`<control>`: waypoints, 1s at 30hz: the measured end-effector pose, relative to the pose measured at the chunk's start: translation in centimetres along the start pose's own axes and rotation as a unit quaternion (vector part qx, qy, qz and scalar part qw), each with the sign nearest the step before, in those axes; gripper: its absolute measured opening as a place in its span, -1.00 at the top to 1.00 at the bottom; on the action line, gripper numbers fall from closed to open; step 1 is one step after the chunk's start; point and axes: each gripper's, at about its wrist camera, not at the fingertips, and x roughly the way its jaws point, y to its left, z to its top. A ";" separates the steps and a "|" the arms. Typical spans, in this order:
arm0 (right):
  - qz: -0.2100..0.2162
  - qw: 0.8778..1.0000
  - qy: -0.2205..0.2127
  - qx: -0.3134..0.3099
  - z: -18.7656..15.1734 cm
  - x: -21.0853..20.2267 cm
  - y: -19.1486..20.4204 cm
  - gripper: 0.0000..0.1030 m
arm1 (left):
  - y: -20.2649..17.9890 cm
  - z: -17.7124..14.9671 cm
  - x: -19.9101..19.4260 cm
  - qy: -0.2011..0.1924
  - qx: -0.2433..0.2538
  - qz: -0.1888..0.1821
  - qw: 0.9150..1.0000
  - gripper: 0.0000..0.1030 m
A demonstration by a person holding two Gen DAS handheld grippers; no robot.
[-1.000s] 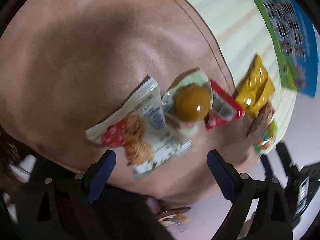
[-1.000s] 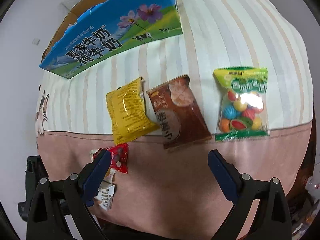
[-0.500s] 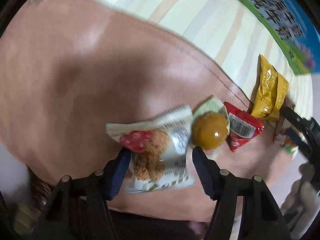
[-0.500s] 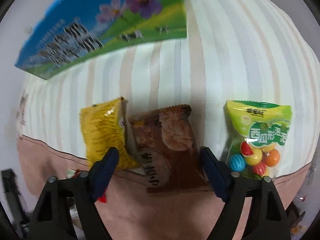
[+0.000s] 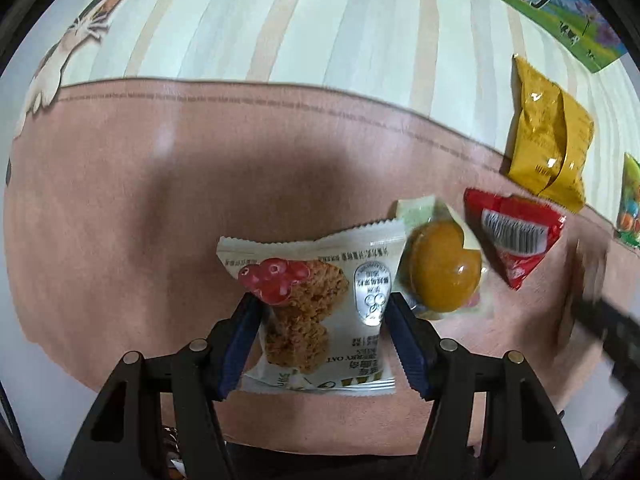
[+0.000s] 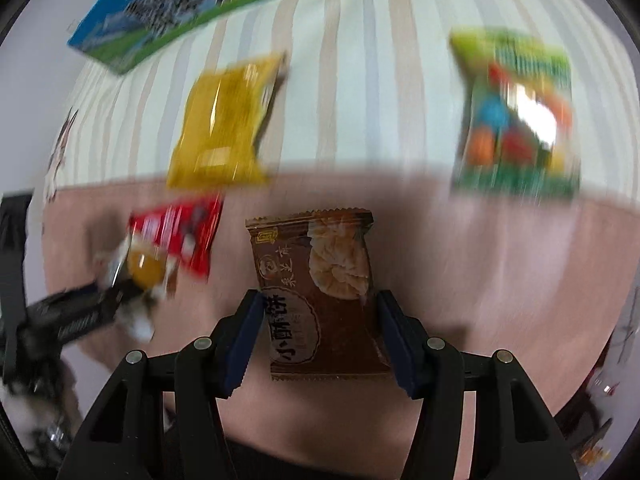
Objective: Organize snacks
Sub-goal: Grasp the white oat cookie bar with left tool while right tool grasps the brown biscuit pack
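Two pickups under way at once. Left gripper (image 5: 322, 328) closed in on the white oat-bar packet (image 5: 316, 304) at lower centre of its view, blue pads against both side edges. Right gripper (image 6: 316, 320), jaws just closing, likewise clamped across the brown pastry packet (image 6: 320, 292) at lower centre of its view; some blur there, yet pads seem to touch. Nearby on the pink cloth (image 5: 160, 208): round orange sweet (image 5: 442, 266) just beside the oat bar, red wrapper (image 5: 516, 236) right of that, yellow bag (image 5: 550, 144) and green candy bag (image 6: 516, 112) further up, milk carton (image 6: 192, 12) at the top edge. Probably next: firm squeeze, straight lift, then carrying each packet to its sorting place, possibly that carton.
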 end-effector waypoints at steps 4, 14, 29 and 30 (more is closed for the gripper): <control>0.016 1.000 0.018 0.010 -3.0 0.8 1.0 -0.18 | 0.4 -0.3 0.5 0.002 -0.006 -0.003 1.000 -0.20; 0.028 0.998 0.012 0.056 -2.9 2.5 2.0 -0.49 | 2.1 -0.6 1.2 0.003 -0.006 -0.010 1.000 -0.21; 0.012 0.997 -0.026 0.075 -3.7 3.5 1.7 -0.14 | 3.2 -1.4 -0.1 -0.014 0.007 0.016 1.000 0.07; 0.013 0.997 -0.030 0.076 -3.6 3.4 1.7 -0.14 | 3.3 -1.5 -0.2 -0.014 0.009 0.018 1.000 0.07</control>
